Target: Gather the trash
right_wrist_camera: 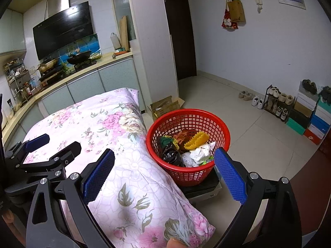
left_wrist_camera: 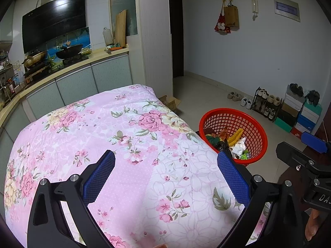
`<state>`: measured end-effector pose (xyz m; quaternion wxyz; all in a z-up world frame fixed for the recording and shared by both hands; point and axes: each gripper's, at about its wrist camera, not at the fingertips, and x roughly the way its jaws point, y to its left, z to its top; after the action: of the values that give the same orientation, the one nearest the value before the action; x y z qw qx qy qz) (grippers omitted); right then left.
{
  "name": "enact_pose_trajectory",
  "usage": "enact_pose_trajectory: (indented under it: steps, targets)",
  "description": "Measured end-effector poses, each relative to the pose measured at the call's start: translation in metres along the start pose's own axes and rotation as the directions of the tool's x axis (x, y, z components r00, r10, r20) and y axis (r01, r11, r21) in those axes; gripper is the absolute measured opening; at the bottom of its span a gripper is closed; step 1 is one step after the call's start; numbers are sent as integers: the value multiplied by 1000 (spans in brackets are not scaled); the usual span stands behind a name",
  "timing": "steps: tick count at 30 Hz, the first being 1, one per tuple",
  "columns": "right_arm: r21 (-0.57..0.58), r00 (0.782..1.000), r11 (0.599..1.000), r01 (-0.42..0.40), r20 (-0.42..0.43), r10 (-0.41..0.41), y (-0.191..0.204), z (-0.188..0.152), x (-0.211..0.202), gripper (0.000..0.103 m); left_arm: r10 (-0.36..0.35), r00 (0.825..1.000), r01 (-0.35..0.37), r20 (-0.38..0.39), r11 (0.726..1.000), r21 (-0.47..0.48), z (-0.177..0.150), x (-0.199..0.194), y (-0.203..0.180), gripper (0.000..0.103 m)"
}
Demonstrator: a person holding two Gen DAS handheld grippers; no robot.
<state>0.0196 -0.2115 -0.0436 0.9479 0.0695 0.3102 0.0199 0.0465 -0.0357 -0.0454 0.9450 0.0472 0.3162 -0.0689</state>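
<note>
Beside cloth edge [right_wrist_camera: 144, 140], red basket [right_wrist_camera: 223, 128].

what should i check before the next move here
1. Left gripper open and empty: ok, fingers spread, nothing between them.
2. Right gripper open and empty: ok.
3. Basket upright beside the table: ok, standing on a dark stand.
4. Room left in basket: ok, trash sits well below the rim.
5. Trash left on the cloth: none seen on the visible part.
6. Trash elsewhere, such as floor behind the table: cannot tell.
</note>
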Motion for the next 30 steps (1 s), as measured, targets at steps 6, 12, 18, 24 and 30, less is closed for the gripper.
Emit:
enact_pose_trajectory:
  steps: [6,12,18,24,30]
  targets:
    - [-4,1000,1000,-3,-7,3,1,0,2,94,-3,1000,3,-10,1000,4,-2,2,-2,96]
    - [0,1000,1000,-19,-21,19,0,0,5,94,0,1000,0,-15,1000,6,-1,4,-2,96]
    - [-3,1000,1000,-22,-20,22,-2,0,6,94,-1,1000,1,-15,1000,6,0,5,-2,96]
    - [-6,999,1000,-24,-21,24,-3,0,7,94,-1,1000,1,-16,1000,6,0,5,-2,96]
    - [-8,1000,1000,-24,-21,23,-3,0,7,94,-1,1000,1,-15,1000,6,0,5,-2,96]
